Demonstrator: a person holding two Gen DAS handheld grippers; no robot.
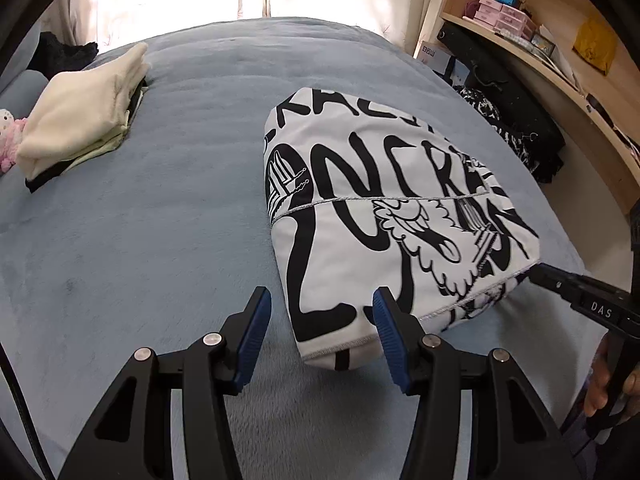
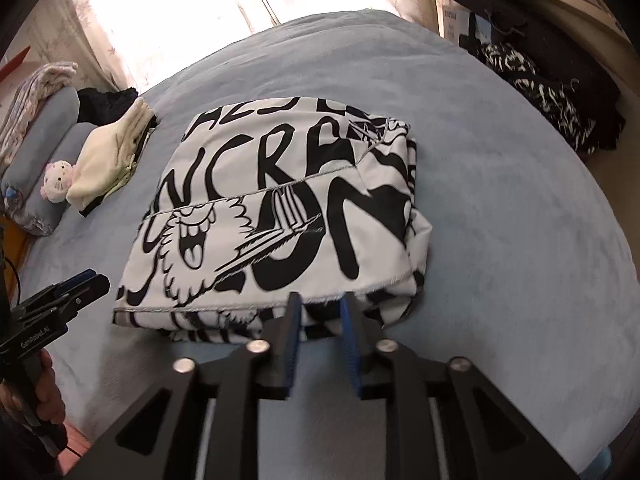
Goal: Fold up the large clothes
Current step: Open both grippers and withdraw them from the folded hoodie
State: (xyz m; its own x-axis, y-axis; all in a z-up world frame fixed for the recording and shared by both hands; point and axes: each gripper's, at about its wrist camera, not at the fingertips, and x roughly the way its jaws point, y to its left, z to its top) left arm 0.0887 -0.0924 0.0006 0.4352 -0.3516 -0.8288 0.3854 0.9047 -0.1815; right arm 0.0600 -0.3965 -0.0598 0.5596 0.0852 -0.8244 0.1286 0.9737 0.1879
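Observation:
A white garment with bold black lettering and cartoon print [image 1: 400,184] [image 2: 280,200] lies folded into a thick rectangle on the blue bed cover [image 1: 160,220]. My left gripper [image 1: 322,302] hovers open at the garment's near left corner, its blue pads wide apart and nothing pinched. In the right wrist view the left gripper [image 2: 88,280] sits just left of that corner. My right gripper [image 2: 322,300] stands at the near edge by the right corner, pads parted by a narrow gap, the layered hem showing between them but not squeezed. From the left wrist view the right gripper [image 1: 560,284] touches that corner.
A folded cream stack [image 1: 80,120] [image 2: 112,160] lies at the far left beside a pink plush toy [image 2: 58,180] and grey pillows [image 2: 52,120]. Black-and-white clothes [image 1: 512,132] [image 2: 540,96] are heaped off the bed's right side, under a wooden shelf [image 1: 560,60]. Curtains hang behind.

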